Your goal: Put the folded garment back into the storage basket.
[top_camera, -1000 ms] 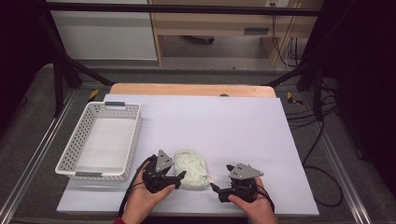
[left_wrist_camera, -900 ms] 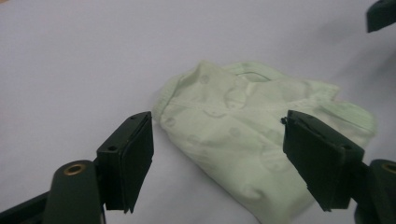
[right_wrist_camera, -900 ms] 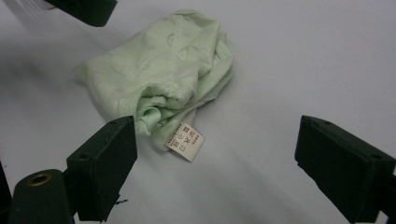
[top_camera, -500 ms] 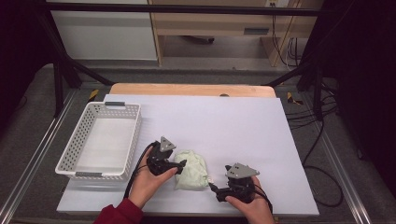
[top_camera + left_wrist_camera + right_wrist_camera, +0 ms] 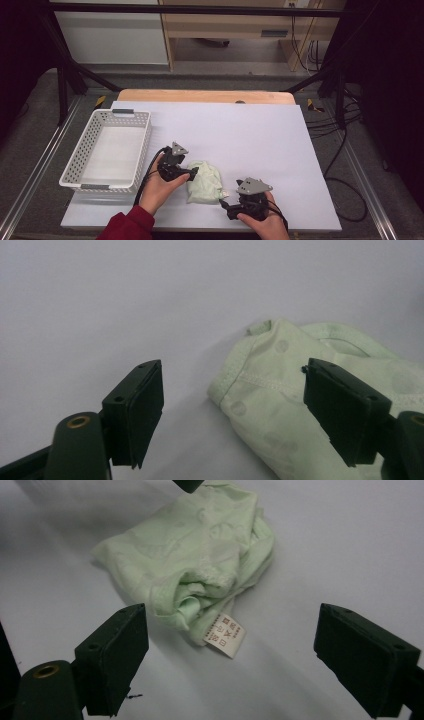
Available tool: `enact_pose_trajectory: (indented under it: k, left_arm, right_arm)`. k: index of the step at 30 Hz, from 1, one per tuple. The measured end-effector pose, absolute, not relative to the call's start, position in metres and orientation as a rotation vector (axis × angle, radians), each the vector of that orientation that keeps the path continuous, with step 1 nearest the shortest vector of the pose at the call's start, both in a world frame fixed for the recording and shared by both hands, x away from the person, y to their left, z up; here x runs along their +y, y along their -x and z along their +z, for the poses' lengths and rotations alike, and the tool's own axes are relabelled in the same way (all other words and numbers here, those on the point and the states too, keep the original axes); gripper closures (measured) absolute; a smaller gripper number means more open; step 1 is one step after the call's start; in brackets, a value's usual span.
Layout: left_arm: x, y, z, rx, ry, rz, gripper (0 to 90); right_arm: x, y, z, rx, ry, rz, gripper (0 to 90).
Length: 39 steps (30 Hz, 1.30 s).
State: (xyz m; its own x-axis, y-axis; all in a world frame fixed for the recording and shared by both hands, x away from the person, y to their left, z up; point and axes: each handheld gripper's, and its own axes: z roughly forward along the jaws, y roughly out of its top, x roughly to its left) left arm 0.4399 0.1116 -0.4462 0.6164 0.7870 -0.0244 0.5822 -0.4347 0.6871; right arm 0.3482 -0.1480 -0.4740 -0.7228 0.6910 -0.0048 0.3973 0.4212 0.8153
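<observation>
A crumpled pale green garment (image 5: 204, 182) with faint dots lies on the white table sheet (image 5: 240, 135) near the front edge. My left gripper (image 5: 193, 172) is at its upper left edge and open. In the left gripper view a hemmed corner of the garment (image 5: 270, 390) lies between the jaws (image 5: 235, 390), which have just been closing a little, and the pads do not press on it. My right gripper (image 5: 225, 204) stands open at the garment's lower right. Its view (image 5: 235, 625) faces the bunched cloth (image 5: 190, 555) and a white care label (image 5: 225, 635).
A white perforated basket (image 5: 143, 145) stands at the left of the sheet with nothing in it. A wooden board edge (image 5: 200, 96) runs along the back. Cables lie on the floor at right.
My left hand has moved away from the person along the garment's left side, up to its upper edge. The right hand and the garment have stayed in place.
</observation>
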Motion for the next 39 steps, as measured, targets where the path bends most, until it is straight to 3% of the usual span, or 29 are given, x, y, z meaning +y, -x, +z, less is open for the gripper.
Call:
enact_pose_trajectory:
  k: [22, 33, 39]
  left_arm:
    - [0.106, -0.451, -0.468, 1.065, -2.218, 0.297, 45.6]
    - [0.103, -0.453, -0.469, 1.012, -2.211, 0.214, 74.8]
    - [0.101, -0.452, -0.469, 0.979, -2.225, 0.234, 79.5]
  right_arm:
    - [-0.143, -0.347, -0.477, 2.379, -0.903, 1.189, 15.3]
    - [-0.14, -0.347, -0.479, 2.402, -0.885, 1.182, 19.0]
    - [-0.139, -0.347, -0.481, 2.434, -0.874, 1.182, 25.9]
